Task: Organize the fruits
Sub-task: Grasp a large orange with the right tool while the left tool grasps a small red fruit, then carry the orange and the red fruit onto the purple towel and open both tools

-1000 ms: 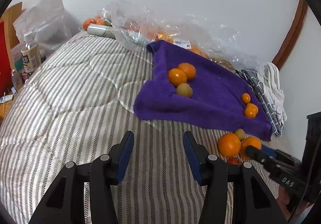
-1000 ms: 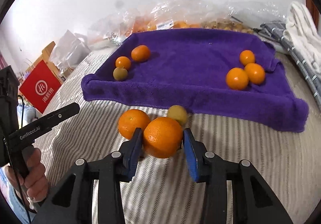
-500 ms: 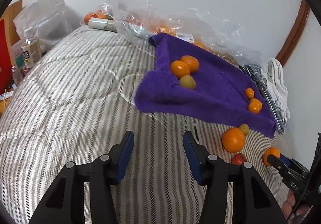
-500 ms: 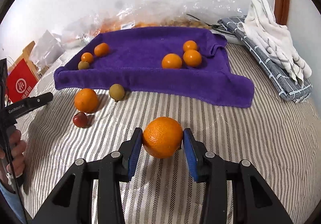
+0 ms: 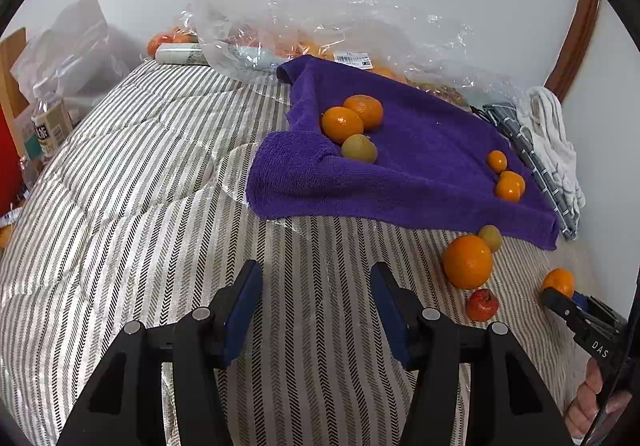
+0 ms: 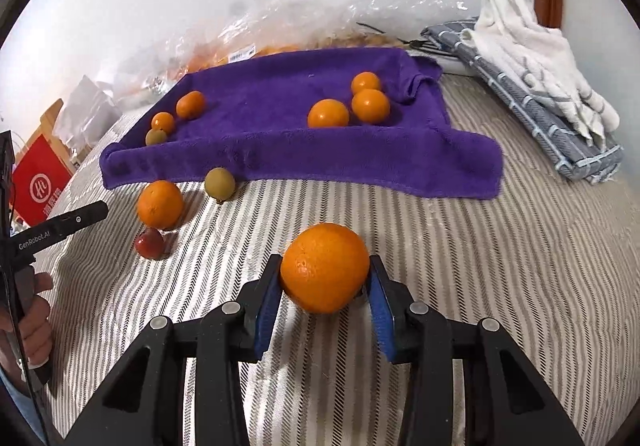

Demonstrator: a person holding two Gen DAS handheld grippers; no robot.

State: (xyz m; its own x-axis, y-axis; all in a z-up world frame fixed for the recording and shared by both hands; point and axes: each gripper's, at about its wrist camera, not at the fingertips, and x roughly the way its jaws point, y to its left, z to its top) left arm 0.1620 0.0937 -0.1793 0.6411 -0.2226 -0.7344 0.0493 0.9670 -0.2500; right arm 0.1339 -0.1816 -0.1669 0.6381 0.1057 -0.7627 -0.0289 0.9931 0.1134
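- The right gripper pinches a large orange between its blue pads, one pad on each flank, low over the striped bedcover.
- The purple towel, where the sorted fruit sits, lies straight ahead of those tongs and further from them, its folded near edge running crosswise to their line; the carry would be forward and over that raised edge.
- On the towel, three small oranges cluster at the right and a second trio at the left corner, with bare purple between them; I judge that middle stretch the easiest landing.
- Loose on the cover by the towel's left end are another orange, a greenish fruit and a small red fruit, the three close together.
- The left gripper hangs over bare cover with its jaws opening and nothing between them; those loose fruits lie off to its right, nearer it than the towel's far corner.
- Folded cloths lie right of the towel, well apart from the path.
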